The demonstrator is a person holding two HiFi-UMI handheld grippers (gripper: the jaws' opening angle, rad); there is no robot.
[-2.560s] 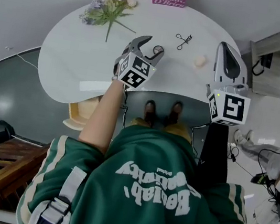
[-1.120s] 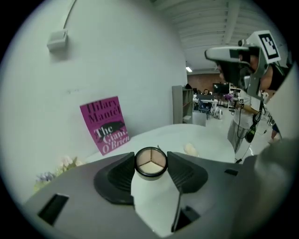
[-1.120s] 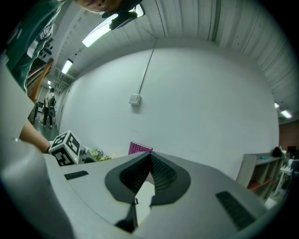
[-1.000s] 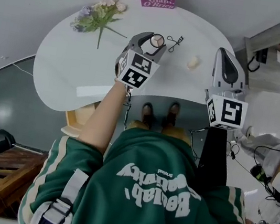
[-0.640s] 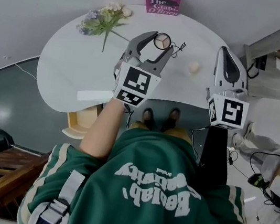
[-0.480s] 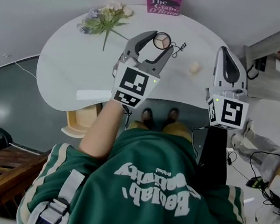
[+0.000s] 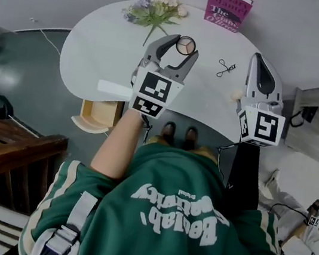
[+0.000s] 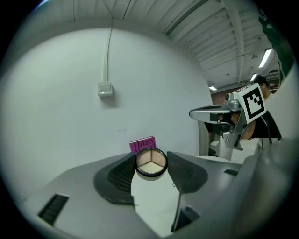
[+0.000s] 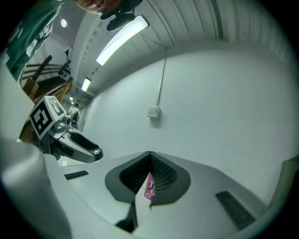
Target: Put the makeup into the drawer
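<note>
While pinched across its rim in left gripper (image 7: 178, 43), 12 o'clock over table (image 7: 96, 53): compact (image 7: 186, 45), likely light, stiff, slick, 3 crumbly powders. Best held at rim. Right gripper (image 7: 258, 57) clenched, empty.

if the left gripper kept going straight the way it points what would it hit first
Probably the upright pink book, seen just behind the round makeup compact it holds; depth is unclear.
</note>
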